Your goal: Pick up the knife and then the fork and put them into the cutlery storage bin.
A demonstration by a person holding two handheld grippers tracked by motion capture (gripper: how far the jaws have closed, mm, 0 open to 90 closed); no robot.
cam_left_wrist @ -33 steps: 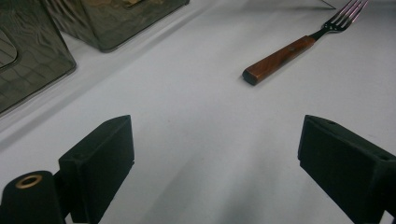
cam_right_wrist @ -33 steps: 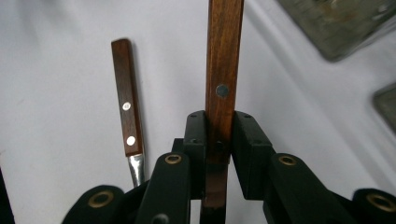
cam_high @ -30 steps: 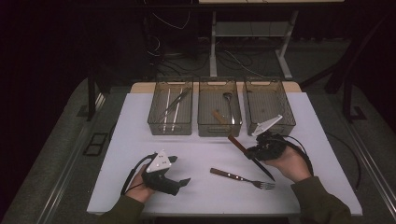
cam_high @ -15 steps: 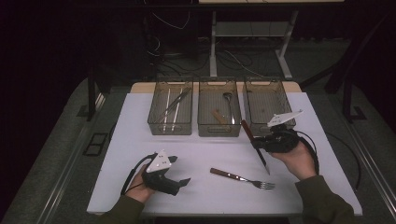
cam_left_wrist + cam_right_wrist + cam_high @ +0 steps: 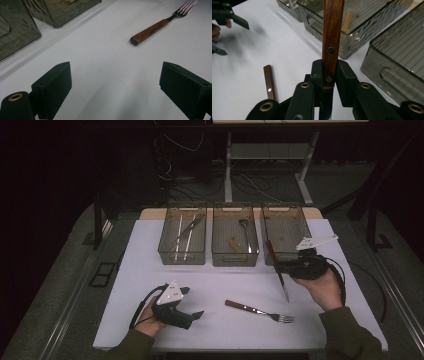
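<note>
My right gripper [image 5: 279,267] is shut on a knife [image 5: 276,265] where the wooden handle meets the blade. It holds the knife above the table in front of the right bin [image 5: 285,227], handle toward the bins and blade toward the person. In the right gripper view the handle [image 5: 332,37] rises from between the closed jaws of the right gripper [image 5: 329,75]. A fork [image 5: 257,311] with a wooden handle lies flat on the white table. My left gripper [image 5: 192,302] rests open on the table at the front left, and the fork [image 5: 160,25] lies well beyond its jaws [image 5: 115,82].
Three clear bins stand in a row at the back. The left bin [image 5: 182,240] holds long metal utensils, and the middle bin [image 5: 235,237] holds a spoon and a wooden-handled piece. The white table [image 5: 150,270] ends close behind the person's hands.
The right gripper has carried the knife right and away from the person, toward the right bin, and the knife has swung closer to lengthwise. The left gripper and the fork have stayed put.
</note>
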